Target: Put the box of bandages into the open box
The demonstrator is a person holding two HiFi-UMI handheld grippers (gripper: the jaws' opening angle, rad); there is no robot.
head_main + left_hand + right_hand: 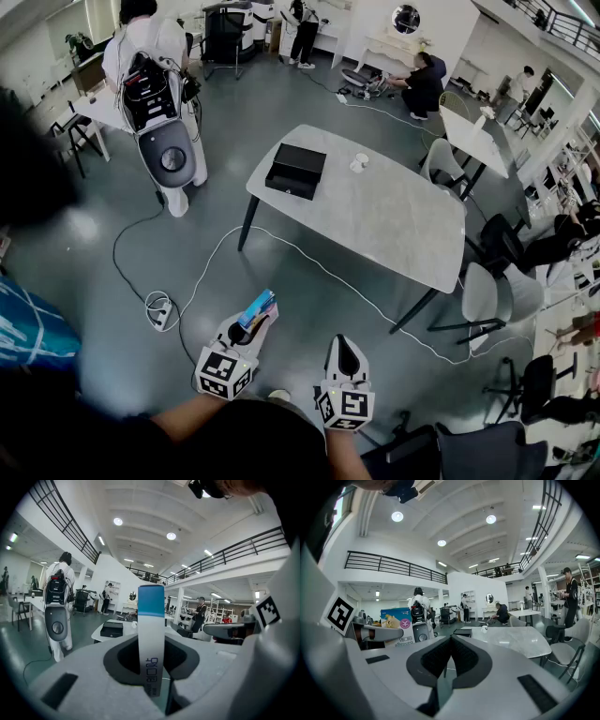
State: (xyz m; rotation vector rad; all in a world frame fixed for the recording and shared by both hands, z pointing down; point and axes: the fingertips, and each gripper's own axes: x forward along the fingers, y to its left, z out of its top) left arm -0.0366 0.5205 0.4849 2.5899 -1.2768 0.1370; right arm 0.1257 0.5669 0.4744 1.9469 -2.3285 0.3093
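My left gripper (261,317) is shut on the box of bandages (256,307), a thin blue and white carton seen edge-on in the left gripper view (151,639) and side-on in the right gripper view (397,626). The open black box (296,170) lies on the near left corner of a grey marble table (394,220), well ahead of both grippers; it also shows as the black box (112,629) and the black box (462,632). My right gripper (346,354) is shut with nothing in it, held beside the left one over the floor.
A person in white with a backpack device (155,94) stands left of the table. A white cable (281,246) runs across the floor under the table to a power strip (161,312). Chairs (487,295) stand to the right. A small white object (359,163) sits on the table.
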